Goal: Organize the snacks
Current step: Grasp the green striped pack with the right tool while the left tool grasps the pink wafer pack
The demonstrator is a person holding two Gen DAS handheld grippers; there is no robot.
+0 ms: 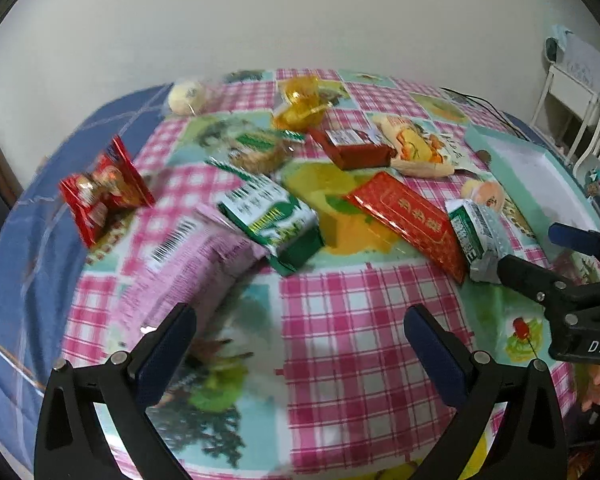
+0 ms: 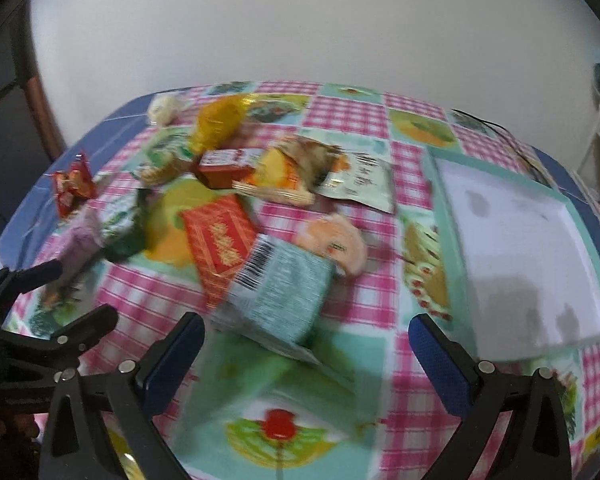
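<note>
Snack packets lie scattered on a table with a pink checked cloth (image 1: 340, 320). My left gripper (image 1: 300, 352) is open and empty; a pink packet (image 1: 188, 264) lies just beyond its left finger, a green and white packet (image 1: 276, 220) behind that. My right gripper (image 2: 306, 360) is open and empty; a pale green packet with a barcode (image 2: 280, 292) lies just ahead between its fingers, a red flat packet (image 2: 220, 240) behind it. The right gripper also shows in the left wrist view (image 1: 540, 252), by a small green and white packet (image 1: 476, 236).
An open teal box with a white inside (image 2: 520, 240) stands at the right of the table. Further back lie a red bag (image 1: 104, 192), a yellow packet (image 1: 300, 104), a round pale snack (image 1: 186, 96) and a dark red box (image 1: 356, 148). A white wall is behind.
</note>
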